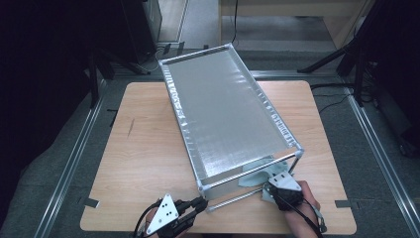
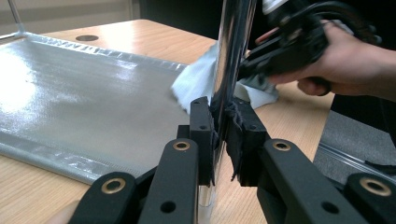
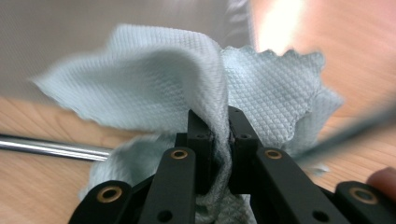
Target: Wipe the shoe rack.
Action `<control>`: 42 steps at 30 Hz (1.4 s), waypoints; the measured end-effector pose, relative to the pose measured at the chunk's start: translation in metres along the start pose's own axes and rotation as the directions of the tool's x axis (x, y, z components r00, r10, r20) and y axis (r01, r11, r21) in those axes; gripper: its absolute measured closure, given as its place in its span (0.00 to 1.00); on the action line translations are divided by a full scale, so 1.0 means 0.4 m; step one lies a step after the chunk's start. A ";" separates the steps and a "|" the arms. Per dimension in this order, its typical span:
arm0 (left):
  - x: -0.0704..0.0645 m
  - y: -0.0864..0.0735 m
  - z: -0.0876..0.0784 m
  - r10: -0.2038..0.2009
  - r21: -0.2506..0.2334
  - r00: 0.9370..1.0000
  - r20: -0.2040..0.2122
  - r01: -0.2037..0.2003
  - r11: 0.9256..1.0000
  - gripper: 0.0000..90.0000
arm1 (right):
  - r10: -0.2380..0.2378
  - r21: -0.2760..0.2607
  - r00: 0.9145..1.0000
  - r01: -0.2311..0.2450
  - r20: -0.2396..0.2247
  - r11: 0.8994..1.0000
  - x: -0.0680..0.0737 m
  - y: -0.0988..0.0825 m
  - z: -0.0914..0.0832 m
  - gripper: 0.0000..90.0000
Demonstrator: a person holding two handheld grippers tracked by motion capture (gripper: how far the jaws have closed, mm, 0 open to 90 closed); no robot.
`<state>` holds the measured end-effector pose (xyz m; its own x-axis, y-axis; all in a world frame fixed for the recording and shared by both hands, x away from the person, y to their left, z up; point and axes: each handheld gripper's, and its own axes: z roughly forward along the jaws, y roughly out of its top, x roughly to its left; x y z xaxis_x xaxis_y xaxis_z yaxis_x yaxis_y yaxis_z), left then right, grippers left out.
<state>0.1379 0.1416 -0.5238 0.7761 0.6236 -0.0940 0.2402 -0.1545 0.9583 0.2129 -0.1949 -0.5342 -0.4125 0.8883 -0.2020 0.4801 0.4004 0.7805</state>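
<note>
A chrome-framed shelf with a silvery panel [image 1: 223,109] lies across the wooden table [image 1: 143,148]. My left gripper [image 1: 201,203] is at its near corner. In the left gripper view the jaws [image 2: 220,126] are shut on a chrome tube [image 2: 231,60] of the frame. A pale blue-green cloth [image 1: 257,171] lies bunched at the frame's near right end, against the chrome rods [image 1: 233,200]. My right gripper [image 1: 268,190] is shut on this cloth. The right gripper view has the cloth [image 3: 154,79] pinched between the jaws [image 3: 219,135], beside a chrome rod [image 3: 51,147]. The right hand [image 2: 345,56] is also in the left gripper view.
The shelf takes up the table's middle and reaches past its far edge. Bare wood lies to the left [image 1: 133,124] and right [image 1: 317,129] of it. Metal floor rails [image 1: 74,158] run along both sides, and dark stands [image 1: 346,54] rise behind.
</note>
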 end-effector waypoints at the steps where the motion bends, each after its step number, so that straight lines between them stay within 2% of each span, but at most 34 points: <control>1: 0.000 0.000 0.000 -0.001 0.000 1.000 0.000 0.001 1.000 0.90 | 0.000 0.000 1.000 0.000 0.000 1.000 0.000 0.000 0.000 0.93; 2: -0.001 0.000 0.001 -0.002 0.001 1.000 -0.002 0.002 1.000 0.90 | 0.047 -0.018 0.999 -0.048 -0.009 0.999 -0.006 -0.004 -0.021 0.93; 4: -0.002 0.001 0.002 -0.001 0.001 1.000 -0.006 0.001 1.000 0.90 | 0.052 -0.019 0.999 -0.052 -0.016 0.998 -0.007 -0.003 -0.032 0.93; 6: -0.003 0.002 0.002 0.002 0.003 1.000 -0.007 -0.002 1.000 0.90 | 0.030 -0.016 1.000 -0.030 -0.005 0.999 -0.007 -0.006 -0.036 0.93; 10: -0.004 0.003 0.002 0.005 0.005 1.000 -0.011 -0.005 1.000 0.90 | 0.077 0.038 0.997 -0.077 -0.001 0.996 -0.019 -0.026 -0.012 0.94; 11: -0.004 0.003 0.003 0.004 0.005 1.000 -0.011 -0.004 1.000 0.91 | 0.087 0.042 0.996 -0.086 -0.015 0.995 -0.015 -0.029 -0.008 0.94; 14: -0.004 0.003 0.004 0.003 0.004 1.000 -0.009 -0.003 1.000 0.91 | 0.066 0.039 0.997 -0.064 -0.050 0.997 0.010 -0.024 -0.007 0.94; 18: -0.005 0.003 0.007 -0.002 0.004 1.000 -0.009 0.002 1.000 0.91 | 0.052 0.025 0.993 -0.050 -0.108 0.998 0.064 -0.015 -0.005 0.94; 19: -0.005 0.003 0.008 -0.003 0.004 1.000 -0.010 0.003 1.000 0.91 | 0.047 0.023 0.991 -0.045 -0.126 0.999 0.078 -0.012 -0.006 0.94; 20: -0.006 0.003 0.008 -0.004 0.003 1.000 -0.011 0.004 1.000 0.91 | 0.043 0.016 0.987 -0.040 -0.158 0.999 0.111 -0.009 -0.009 0.94; 21: -0.007 0.003 0.009 -0.005 0.003 1.000 -0.013 0.005 1.000 0.91 | 0.043 0.016 0.987 -0.040 -0.158 0.999 0.111 -0.009 -0.009 0.94; 22: -0.007 0.003 0.009 -0.006 0.003 1.000 -0.014 0.006 1.000 0.91 | 0.041 0.013 0.984 -0.039 -0.176 0.999 0.130 -0.007 -0.011 0.94; 25: -0.010 0.004 0.011 -0.005 0.003 1.000 -0.019 0.005 1.000 0.91 | 0.015 0.004 0.970 -0.014 -0.241 1.000 0.197 -0.004 -0.020 0.94; 28: -0.011 0.004 0.013 -0.002 0.004 1.000 -0.021 0.002 1.000 0.91 | -0.050 -0.006 0.951 0.050 -0.304 0.999 0.272 -0.004 -0.027 0.94; 31: -0.011 0.005 0.012 0.002 0.005 1.000 -0.021 -0.001 1.000 0.91 | -0.094 -0.018 0.941 0.093 -0.326 0.995 0.320 -0.001 -0.031 0.94; 34: -0.011 0.005 0.012 0.003 0.007 1.000 -0.020 -0.003 1.000 0.91 | -0.087 -0.015 0.938 0.087 -0.337 0.996 0.309 0.000 -0.028 0.94; 36: -0.010 0.005 0.012 0.002 0.006 1.000 -0.017 -0.002 1.000 0.91 | -0.070 -0.007 0.943 0.072 -0.326 0.997 0.289 -0.001 -0.026 0.94; 42: -0.009 0.005 0.012 0.002 0.006 1.000 -0.015 -0.002 1.000 0.91 | -0.011 0.026 0.965 0.018 -0.261 0.999 0.194 -0.011 -0.019 0.94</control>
<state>0.1382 0.1353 -0.5229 0.7679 0.6344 -0.0882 0.2423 -0.1602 0.9569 0.1731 -0.1294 -0.5488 -0.6054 0.7944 -0.0491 0.4926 0.4224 0.7609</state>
